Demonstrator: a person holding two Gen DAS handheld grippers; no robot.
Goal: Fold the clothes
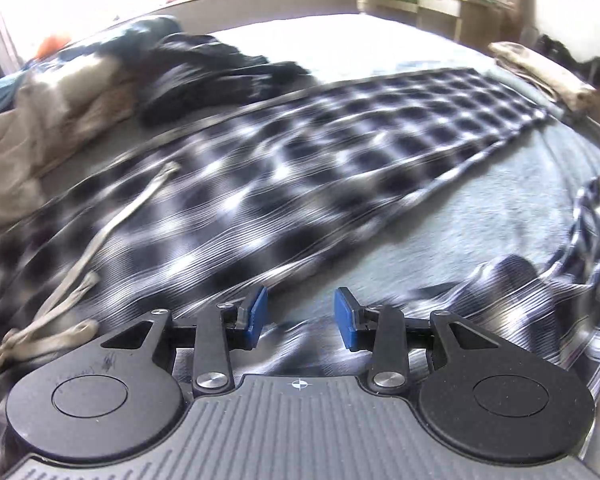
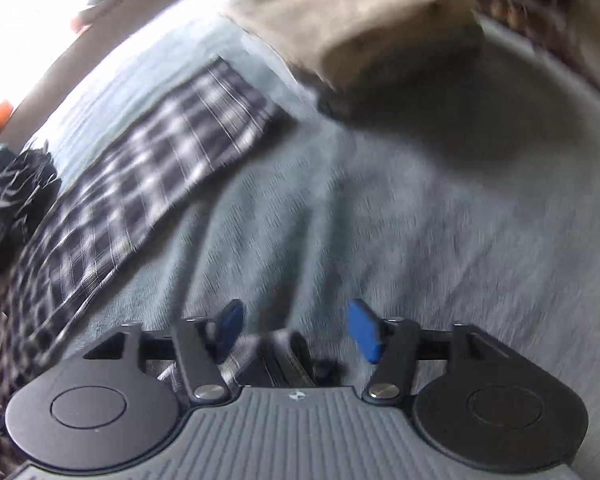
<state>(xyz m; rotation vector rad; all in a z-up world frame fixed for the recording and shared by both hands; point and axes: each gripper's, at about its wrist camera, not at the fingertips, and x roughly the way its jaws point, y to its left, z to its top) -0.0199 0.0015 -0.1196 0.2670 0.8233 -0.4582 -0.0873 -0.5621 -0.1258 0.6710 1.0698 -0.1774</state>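
Plaid trousers (image 1: 300, 148) lie spread on the bed (image 1: 479, 208) ahead of the left hand-held gripper (image 1: 300, 316); both it and the right hand-held gripper (image 2: 300, 330) gape wide, empty. Pinch matching edges squarely, likely keeping cloth taut.

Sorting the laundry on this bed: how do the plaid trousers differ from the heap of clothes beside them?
The plaid trousers lie spread flat, one leg stretched long; the heap of clothes is bunched and crumpled. The trousers are one black-and-white checked garment with a pale drawstring; the heap mixes beige and dark pieces. Both rest on the pale bed cover.
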